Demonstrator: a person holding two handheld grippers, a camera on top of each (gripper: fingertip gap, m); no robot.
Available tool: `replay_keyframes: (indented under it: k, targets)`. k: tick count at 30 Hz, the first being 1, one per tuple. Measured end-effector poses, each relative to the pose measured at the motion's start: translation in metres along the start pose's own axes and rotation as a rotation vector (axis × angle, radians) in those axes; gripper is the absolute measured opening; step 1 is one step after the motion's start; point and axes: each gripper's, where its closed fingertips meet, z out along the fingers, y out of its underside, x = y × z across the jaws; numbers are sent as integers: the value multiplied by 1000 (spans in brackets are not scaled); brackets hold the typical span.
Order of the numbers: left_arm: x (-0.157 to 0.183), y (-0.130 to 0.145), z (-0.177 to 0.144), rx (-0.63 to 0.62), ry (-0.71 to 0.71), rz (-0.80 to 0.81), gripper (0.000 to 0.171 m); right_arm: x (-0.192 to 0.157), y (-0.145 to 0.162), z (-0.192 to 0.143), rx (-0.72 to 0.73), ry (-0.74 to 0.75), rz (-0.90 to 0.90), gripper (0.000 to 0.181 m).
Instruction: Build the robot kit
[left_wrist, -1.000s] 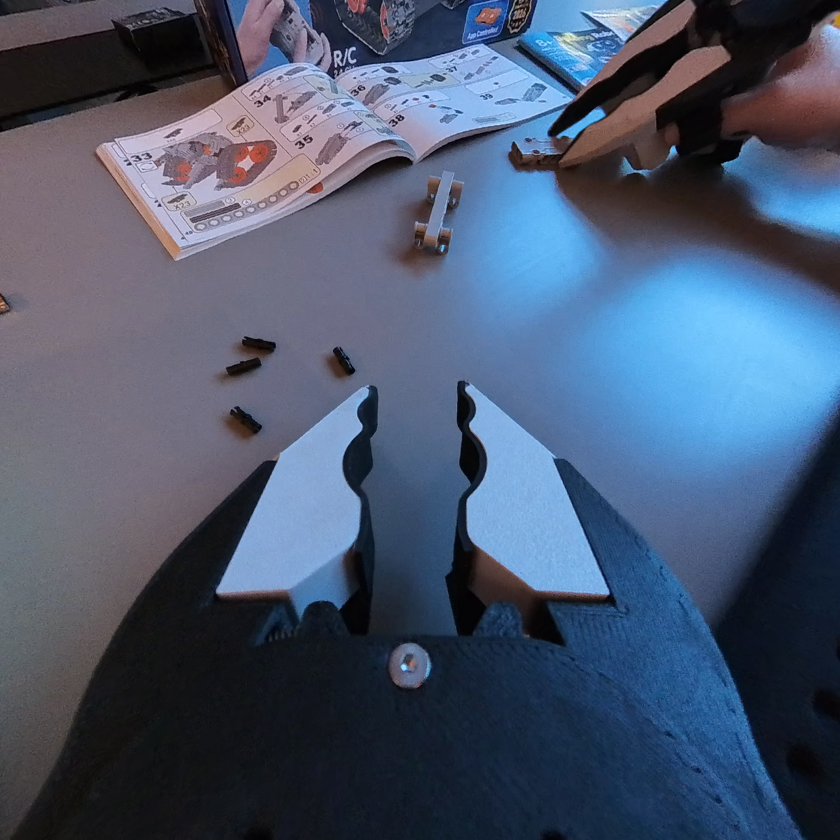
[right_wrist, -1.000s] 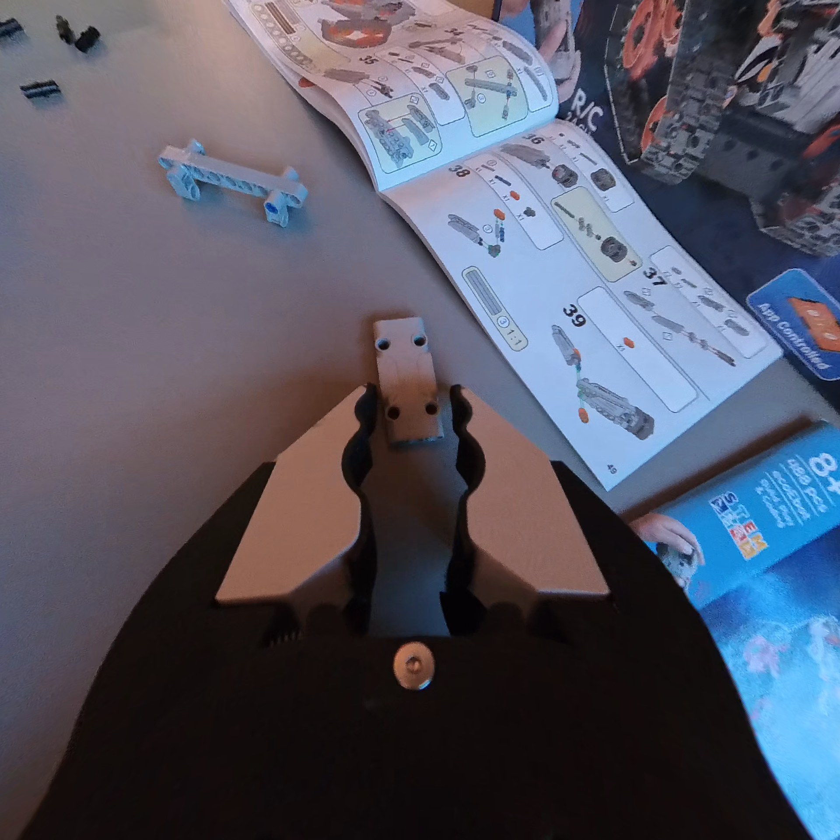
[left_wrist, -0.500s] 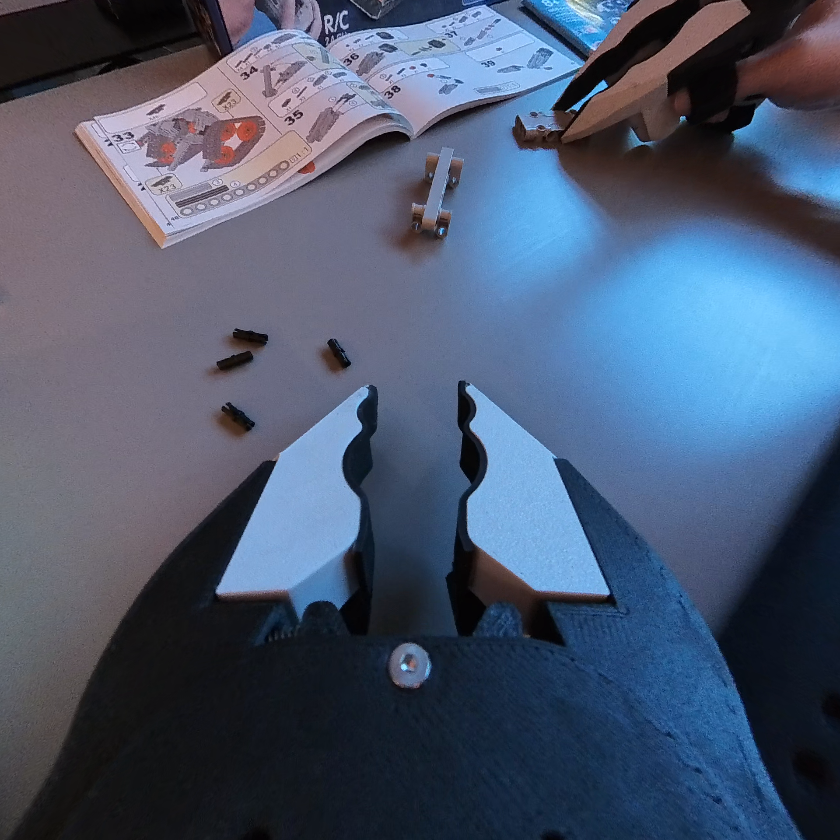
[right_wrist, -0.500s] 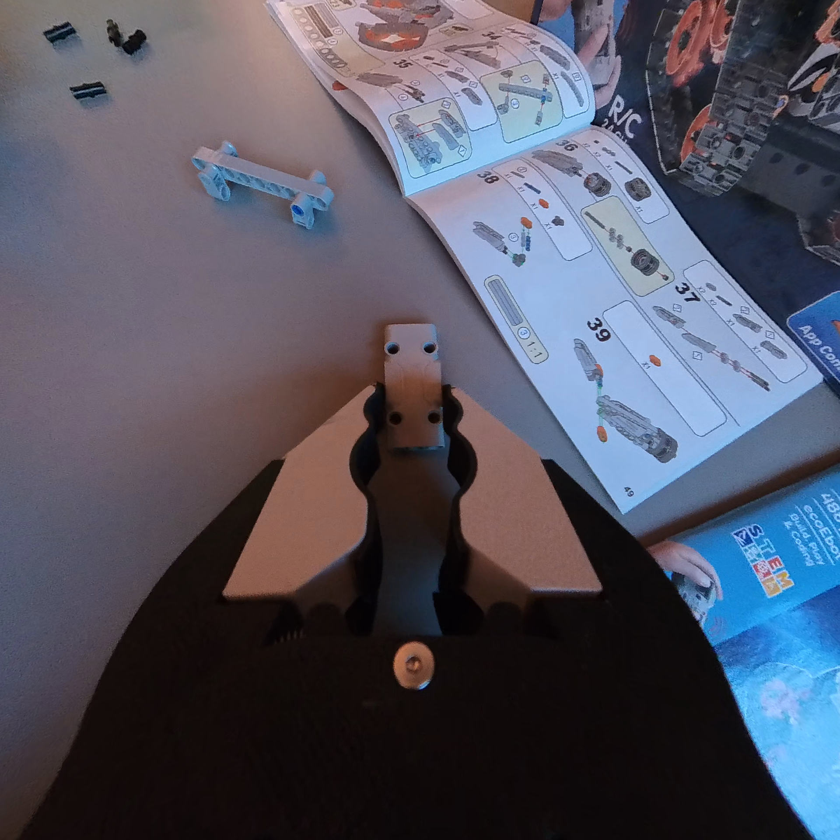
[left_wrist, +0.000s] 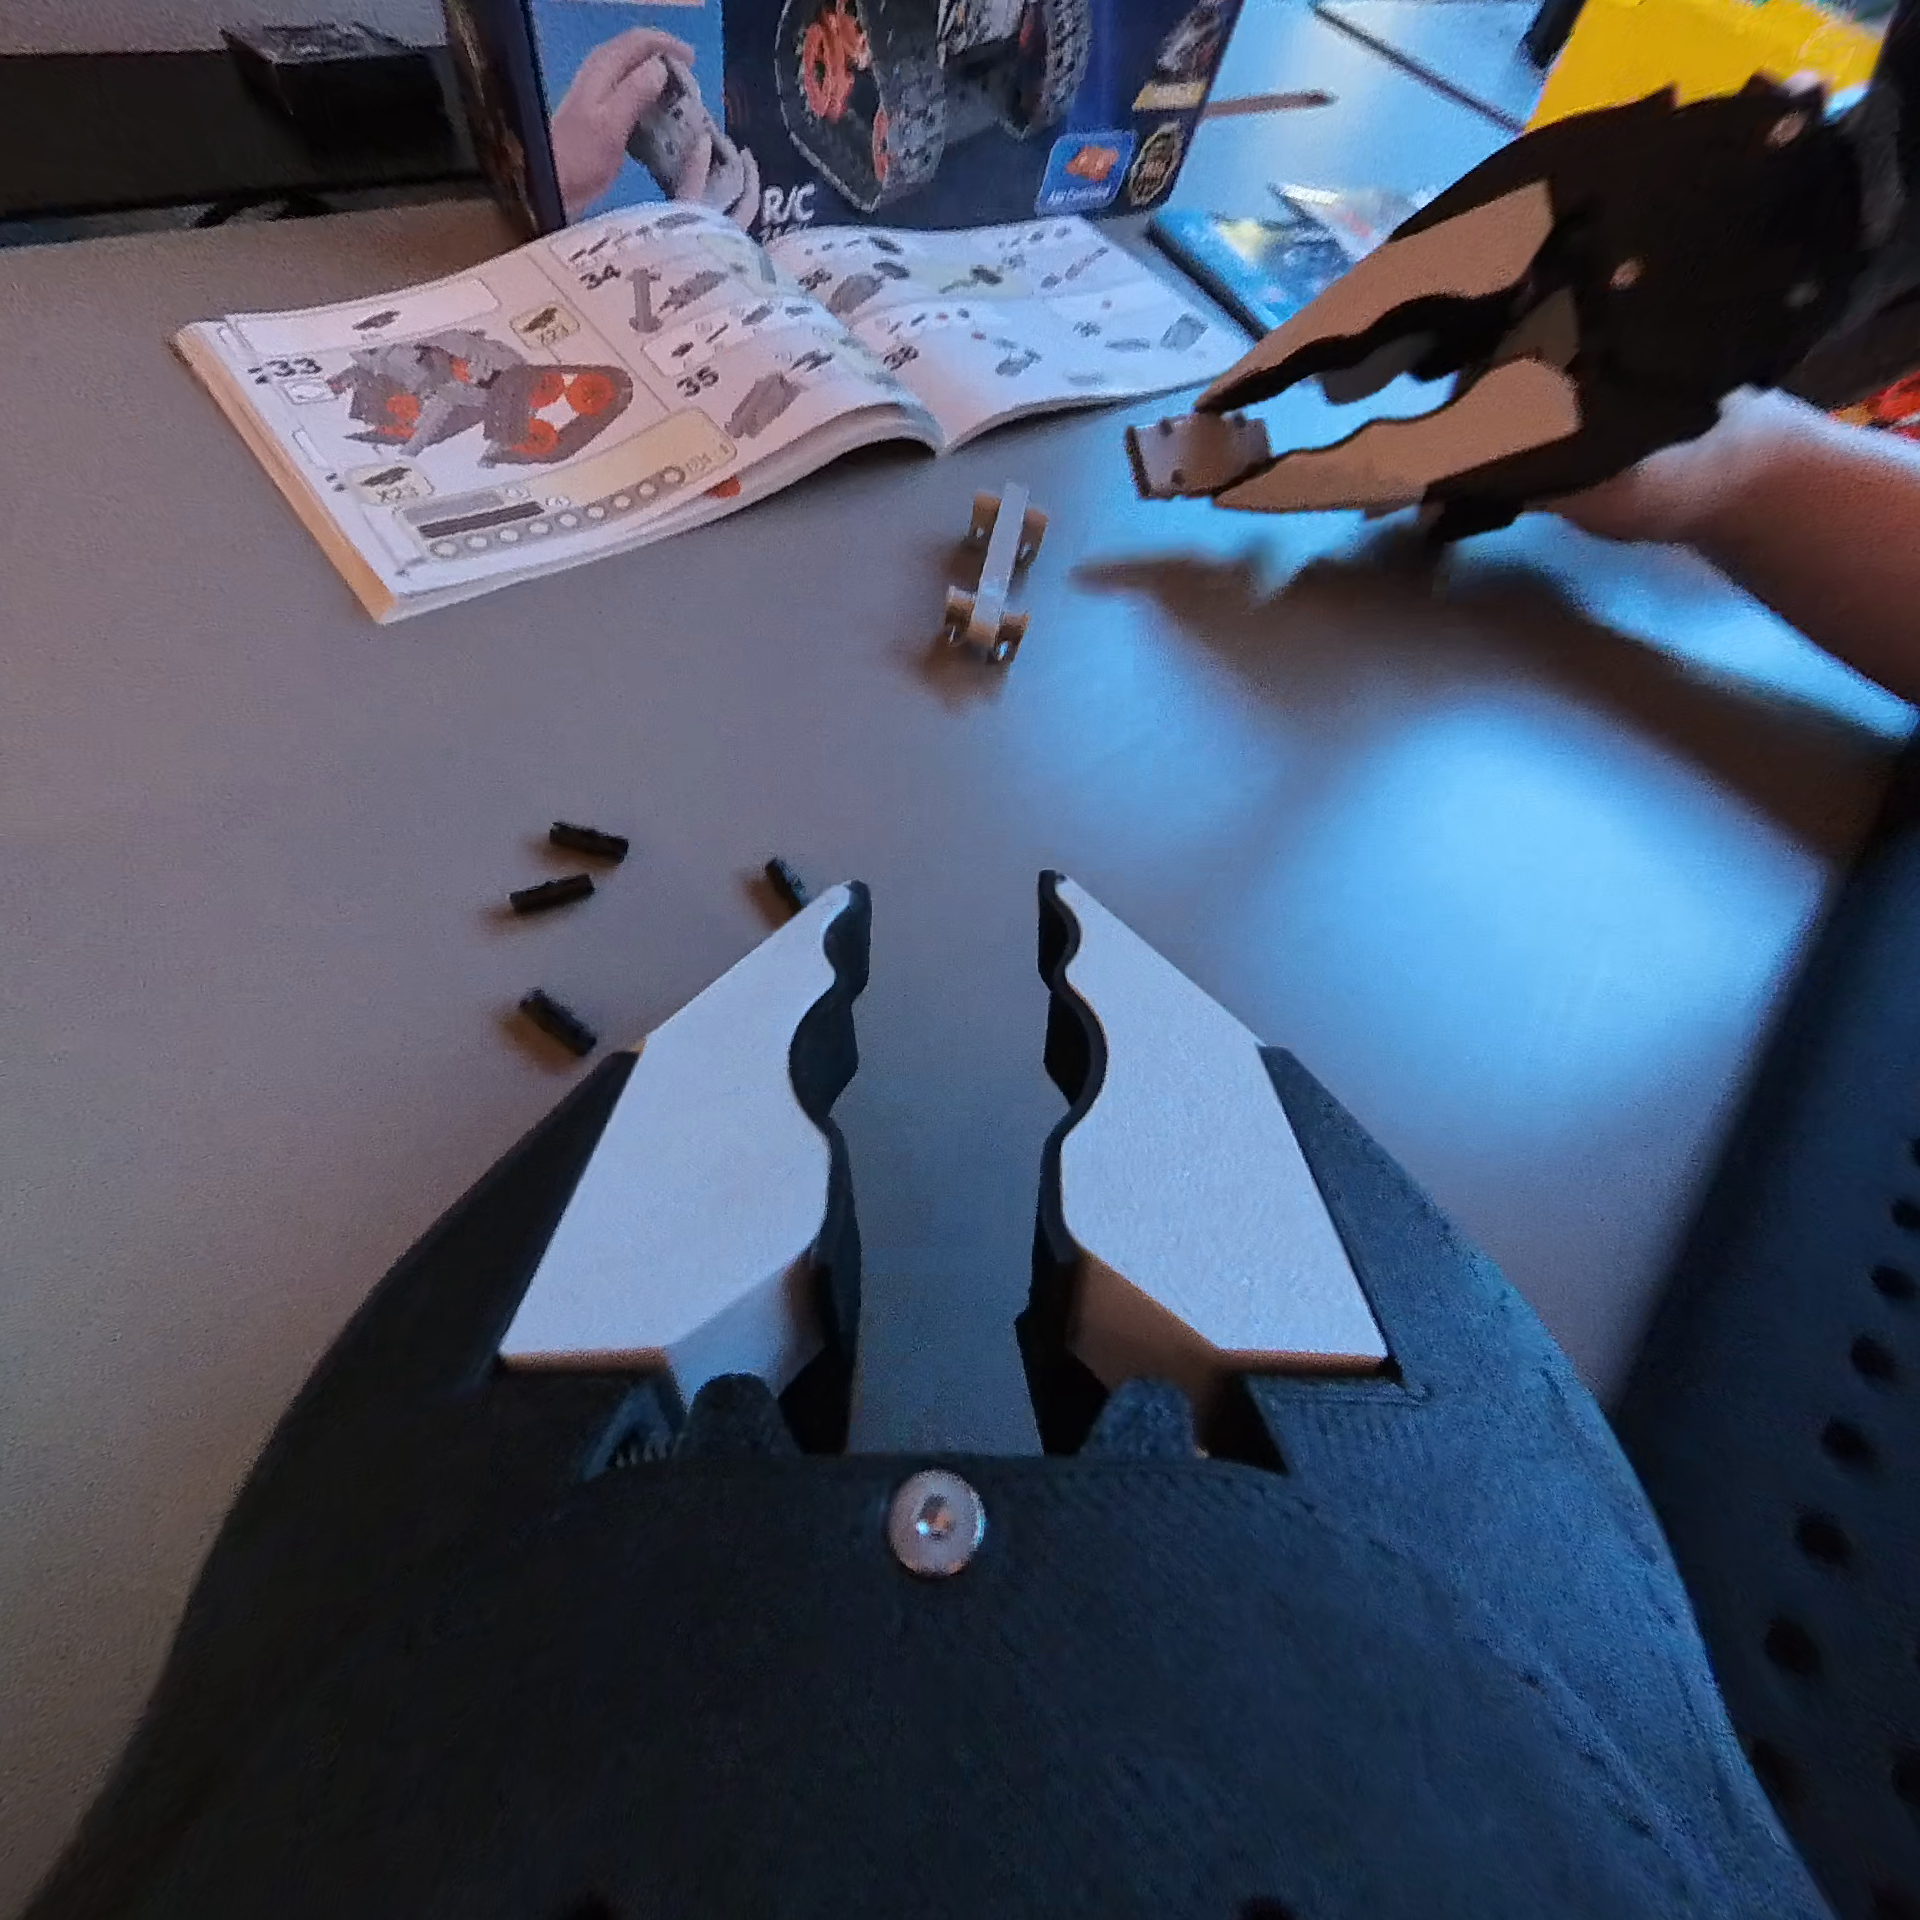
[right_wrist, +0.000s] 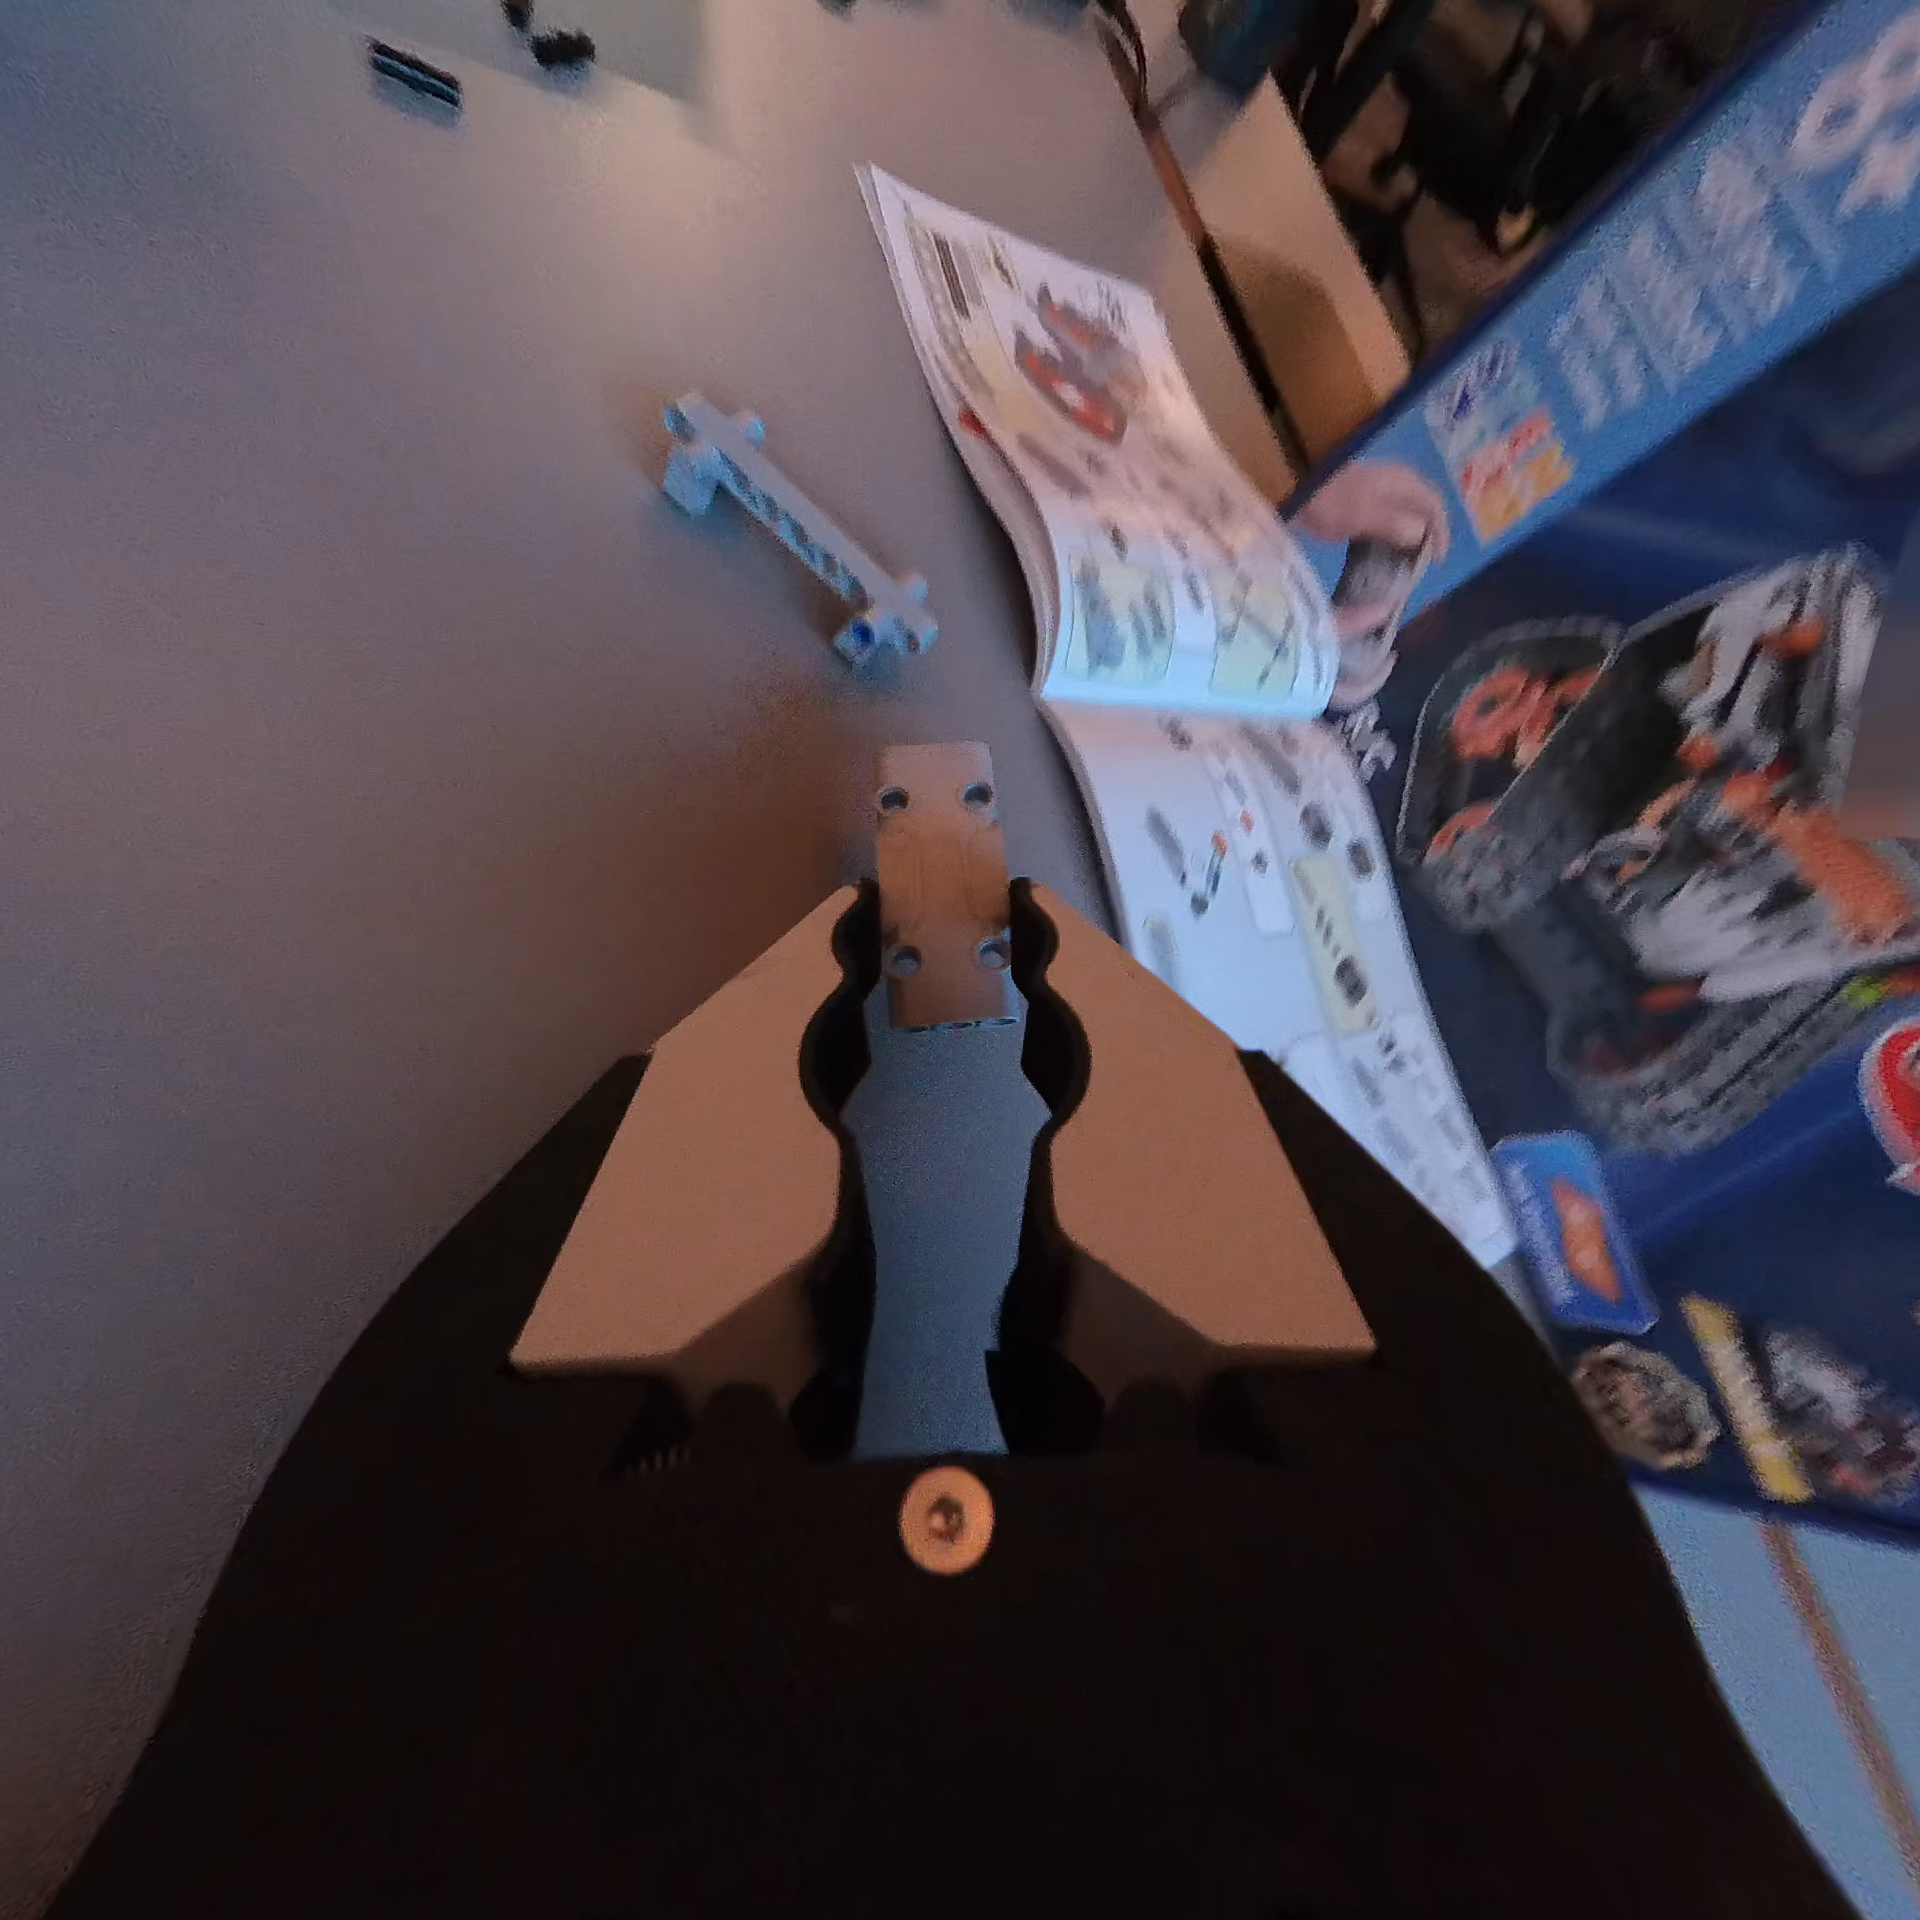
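Right hand-held gripper (right_wrist: 940, 904) clamped on a small grey block (right_wrist: 943, 906) (lifted off the counter (left_wrist: 260, 831)), left hand-held gripper (left_wrist: 948, 896) gaping, empty, beside black pins (left_wrist: 551, 891), open booklet (left_wrist: 582, 416) beyond

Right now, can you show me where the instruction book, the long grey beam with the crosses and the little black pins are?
instruction book (left_wrist: 582, 416): left wrist view, on its open left page.
long grey beam (right_wrist: 795, 540): right wrist view, on its middle bar.
little black pins (left_wrist: 551, 894): left wrist view, on one pin's middle.
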Motion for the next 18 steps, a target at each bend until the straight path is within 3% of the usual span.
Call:
replay_keyframes:
  k: [3,6,11,15,18]
  targets:
    - [4,-24,7,14,70,-14,32,6,-27,7,71,35,-107,24]
    - [-15,-62,23,-8,62,-65,31,11,-48,25,139,29,-65,24]
    - [-39,-144,52,-8,184,-271,35,21,-50,49,92,-5,-8,25]
    - [-43,-165,63,-42,220,-273,36,28,-46,50,49,-5,67,25]
    - [-34,-160,62,-93,305,-283,35,19,-71,48,163,-75,172,24]
